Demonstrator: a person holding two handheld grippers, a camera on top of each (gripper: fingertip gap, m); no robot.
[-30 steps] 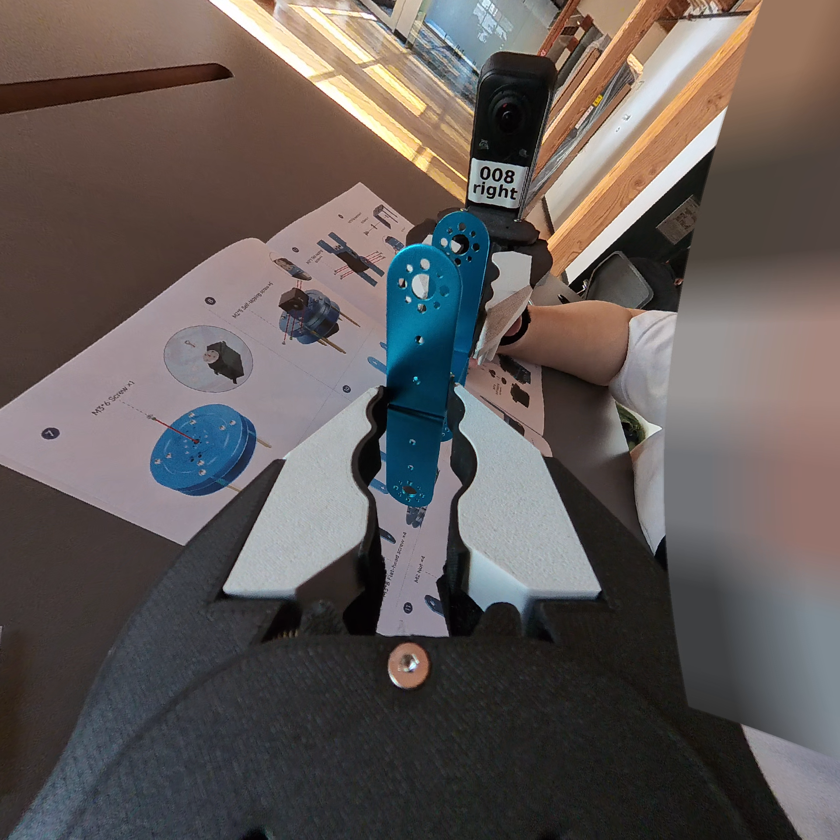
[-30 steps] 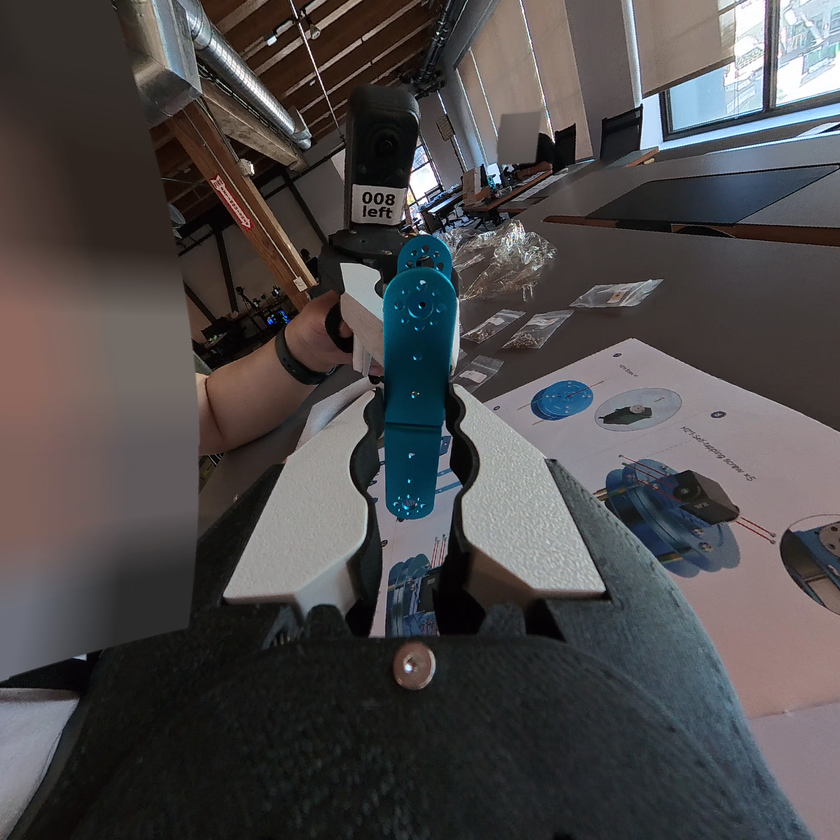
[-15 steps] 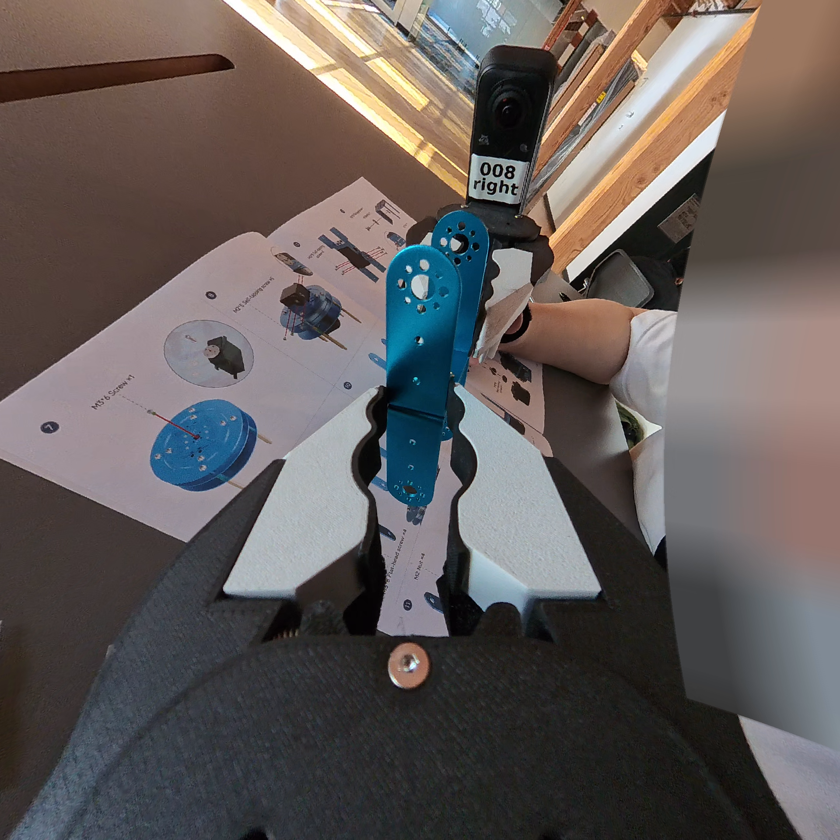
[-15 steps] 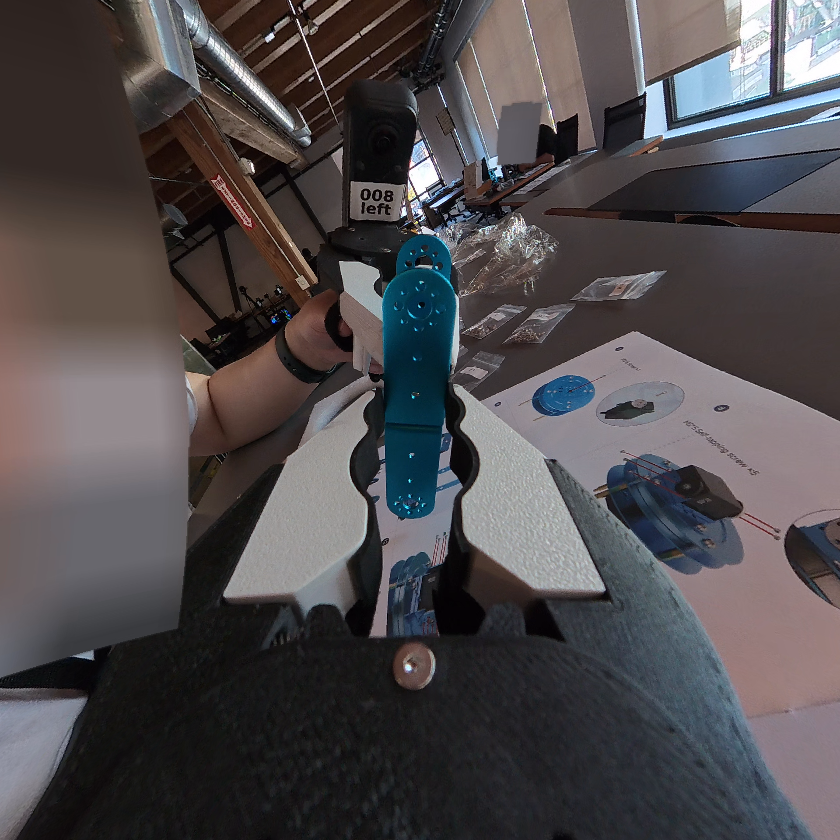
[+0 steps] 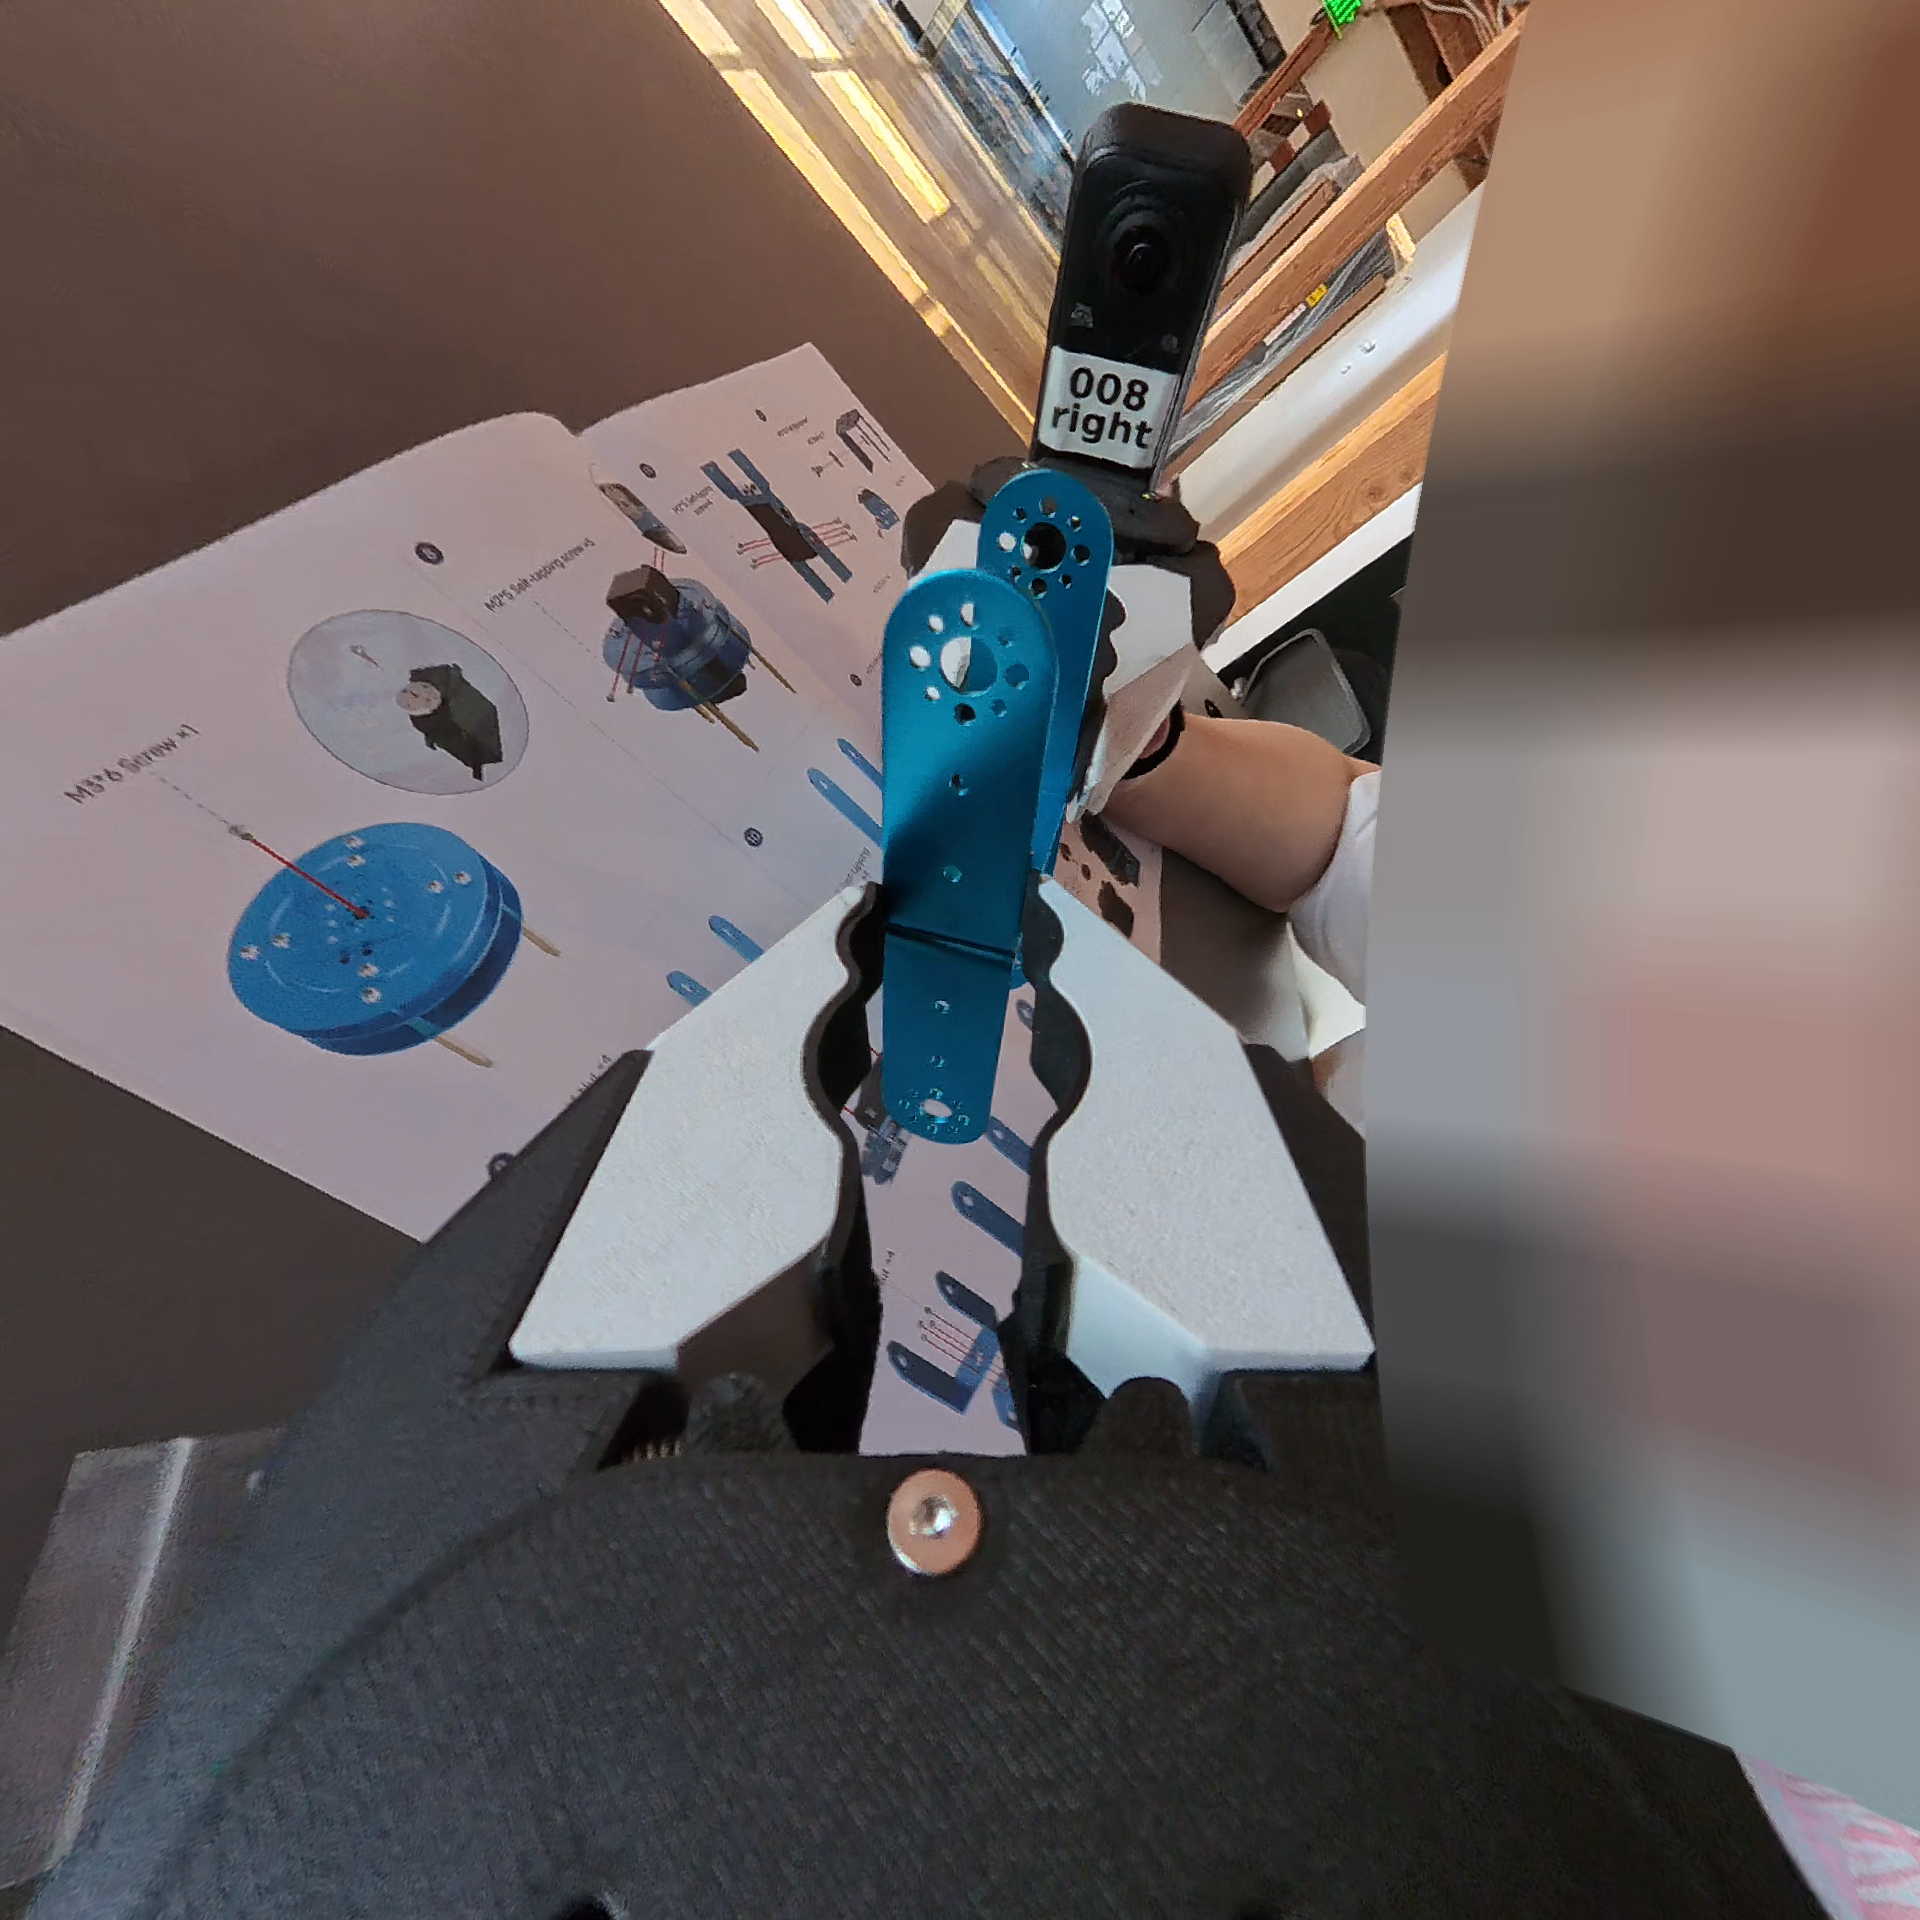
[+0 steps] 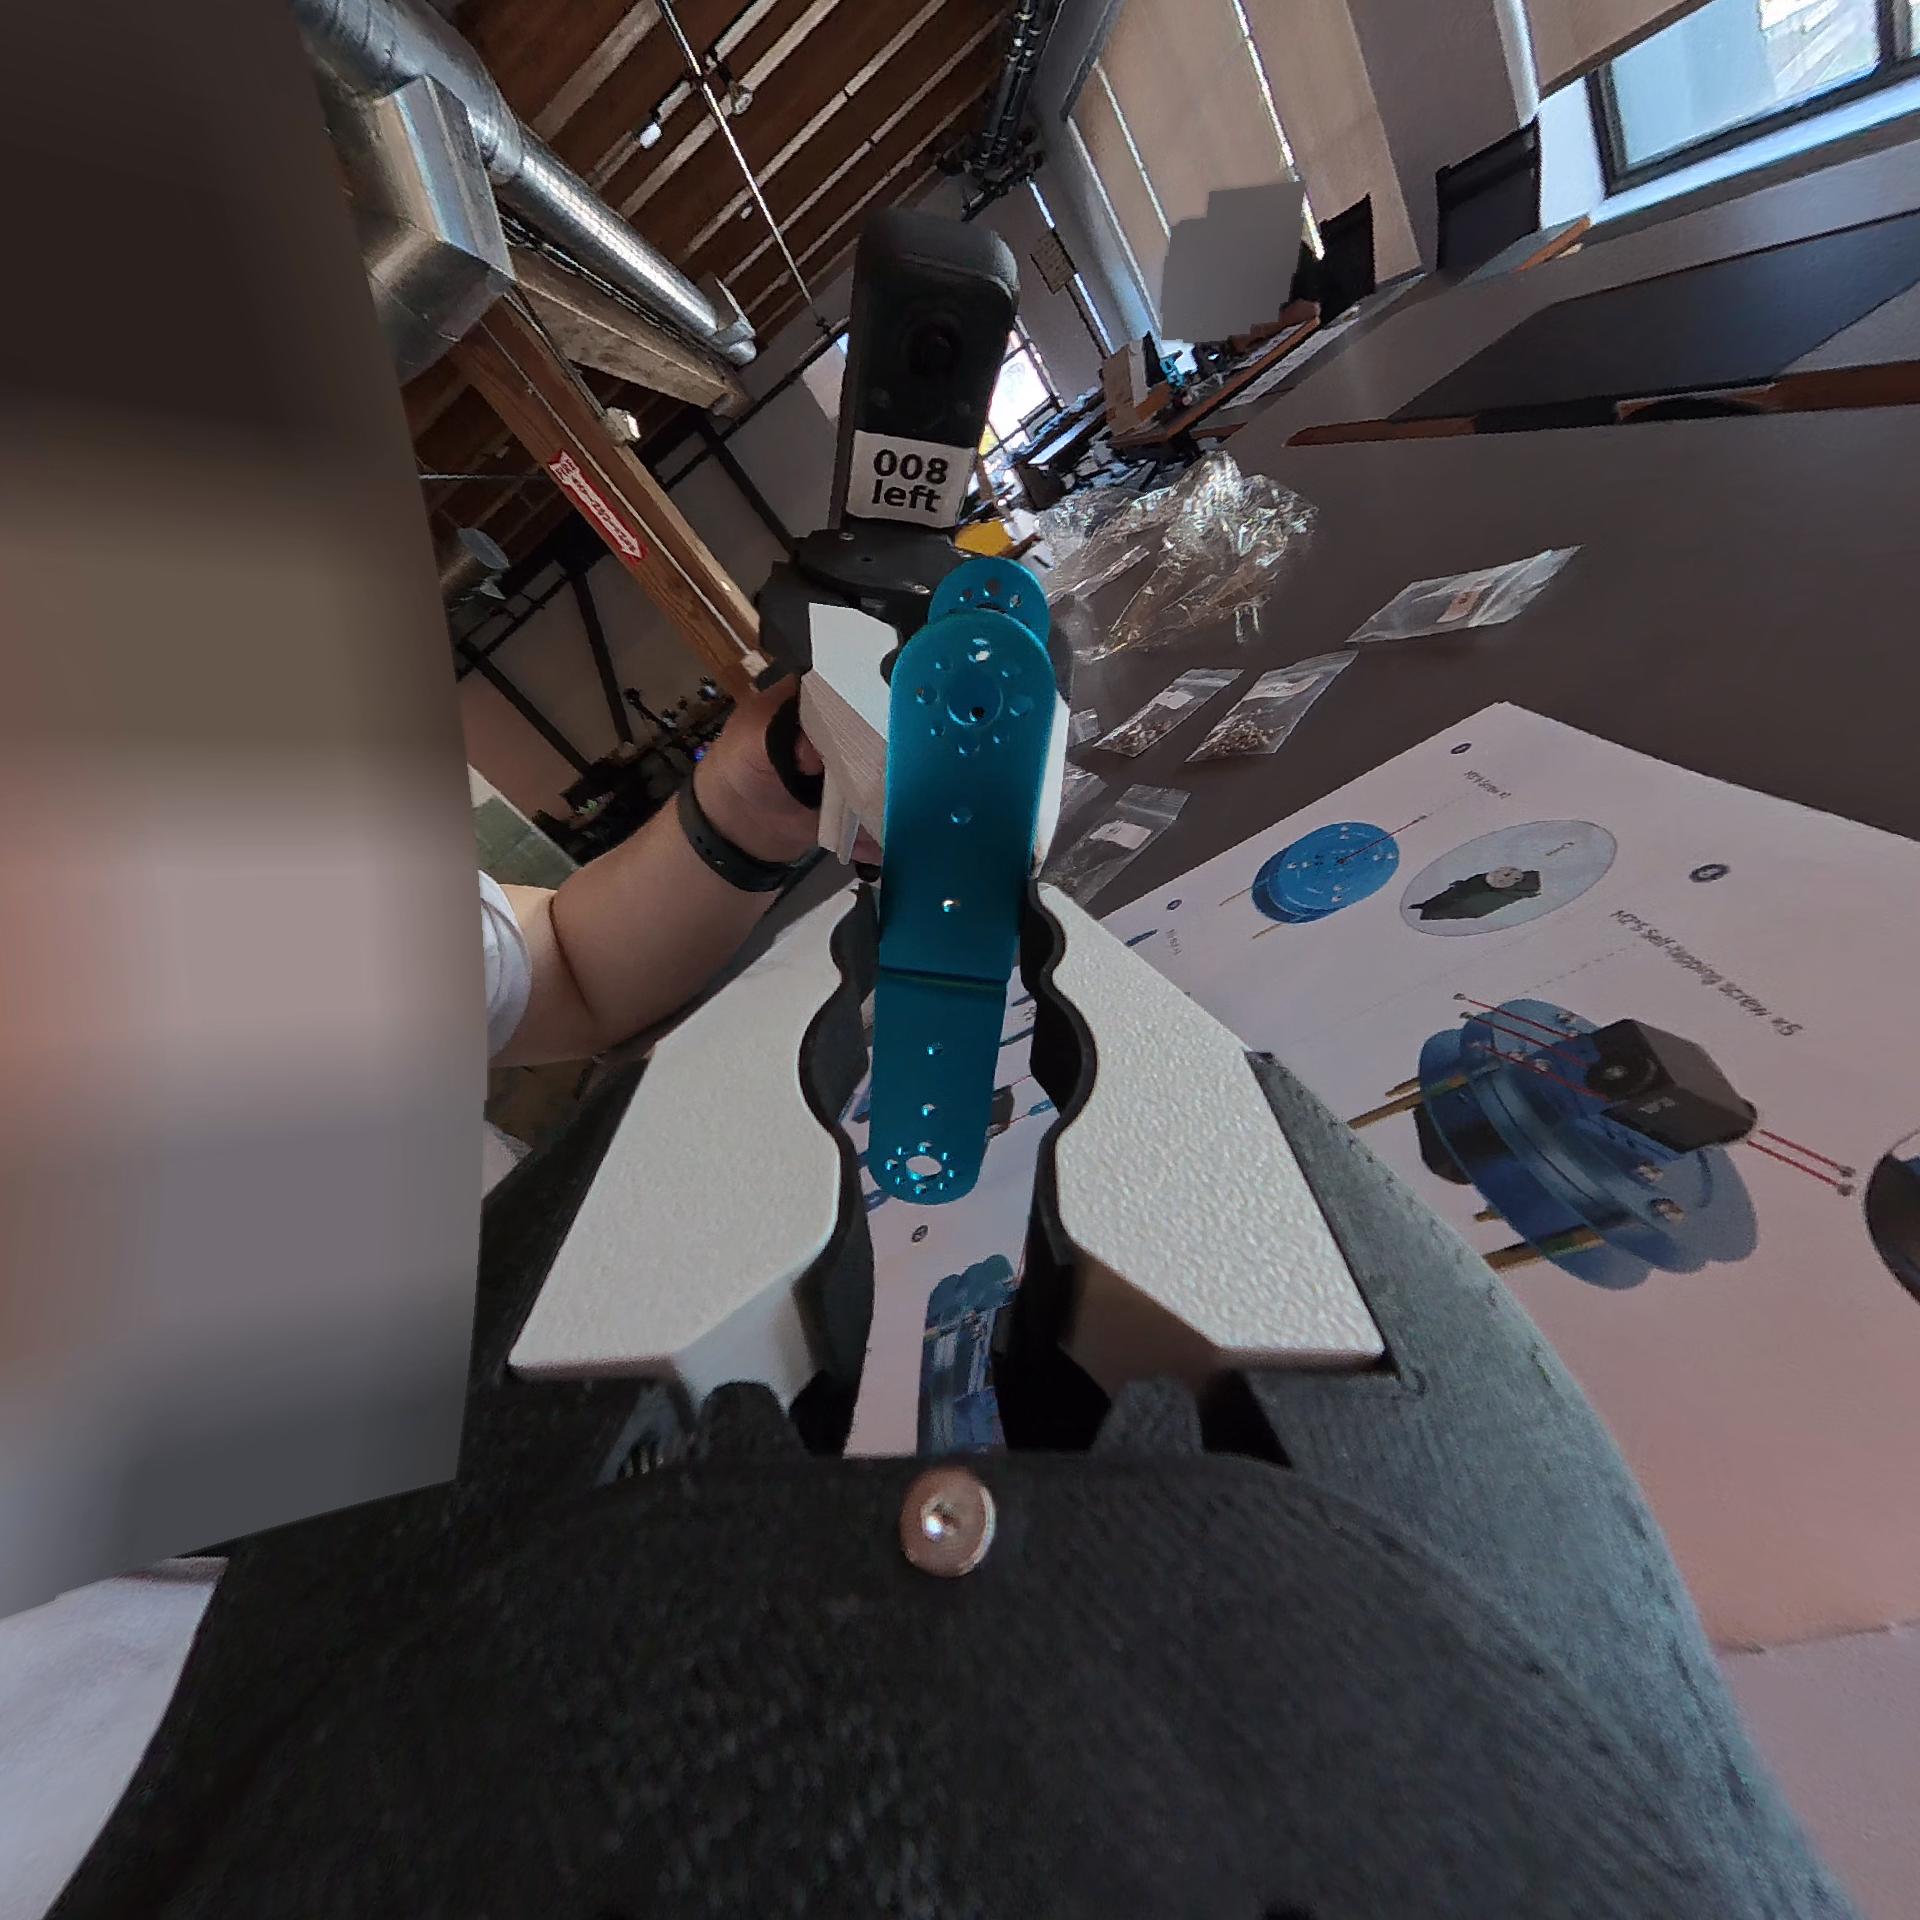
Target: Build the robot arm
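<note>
A blue bracket [image 5: 961,821] is clamped in the left gripper [image 5: 948,914], another [image 6: 961,831] in the right gripper [image 6: 943,914], held face-to-face above the manual [image 5: 343,748] at 10 o'clock, essentially unchanged from before.

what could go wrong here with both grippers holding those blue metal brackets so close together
1. The left gripper pinches its blue perforated metal bracket only by the narrow edges, so it may twist or slip.
2. The right gripper's matching blue bracket sits right against it; the plates could knock and misalign.
3. A dropped bracket would land on the open illustrated instruction booklet.
</note>
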